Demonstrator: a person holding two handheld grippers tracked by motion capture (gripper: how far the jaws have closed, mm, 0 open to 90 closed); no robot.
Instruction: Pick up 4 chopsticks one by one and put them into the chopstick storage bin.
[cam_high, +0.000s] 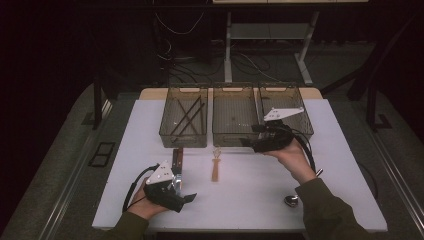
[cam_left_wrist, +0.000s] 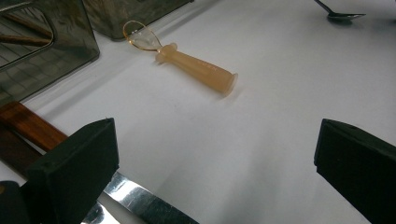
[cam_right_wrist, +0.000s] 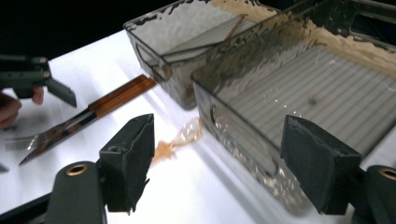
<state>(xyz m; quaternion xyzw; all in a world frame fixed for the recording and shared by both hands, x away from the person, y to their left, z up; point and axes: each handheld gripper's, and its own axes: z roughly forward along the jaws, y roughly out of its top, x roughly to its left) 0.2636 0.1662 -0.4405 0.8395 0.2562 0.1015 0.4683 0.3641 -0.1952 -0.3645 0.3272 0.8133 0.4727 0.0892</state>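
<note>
High view, table: the white rectangular table (cam_high: 340, 165) carries everything. Three bins stand in a row along its far edge and loose cutlery lies on the near half.
Bins: the smoky clear plastic bin on the left (cam_high: 183, 140) holds dark thin sticks (cam_high: 187, 116). The matching middle bin (cam_high: 234, 139) and the right bin (cam_high: 295, 95) look bare, though a small item could hide behind the ribbed walls.
Right gripper: the right gripper (cam_high: 247, 142) hangs at the near wall of the middle bin. Its jaws are spread wide with nothing between them.
Left gripper: the left gripper (cam_high: 187, 196) sits low at the near left, jaws also spread and empty, just beside the knife.
Knife: the wooden-handled steel knife (cam_high: 177, 159) lies near the left bin, handle toward the far side.
Thing to take: the amber translucent plastic spoon (cam_high: 215, 167) lies flat in the middle of the table. Its bowl is on the far side, close to the middle bin's near wall but apart from it.
Metal spoon: a small shiny spoon (cam_high: 291, 201) rests at the near right, by the sleeve.
Step, as judged: the amber spoon looks like the right gripper's next pick.
Doing it well: come down over the thick handle, not the thin bowl. Turn the jaws across the handle and keep clear of the bin wall. Close only once both pads flank the handle at table level.
</note>
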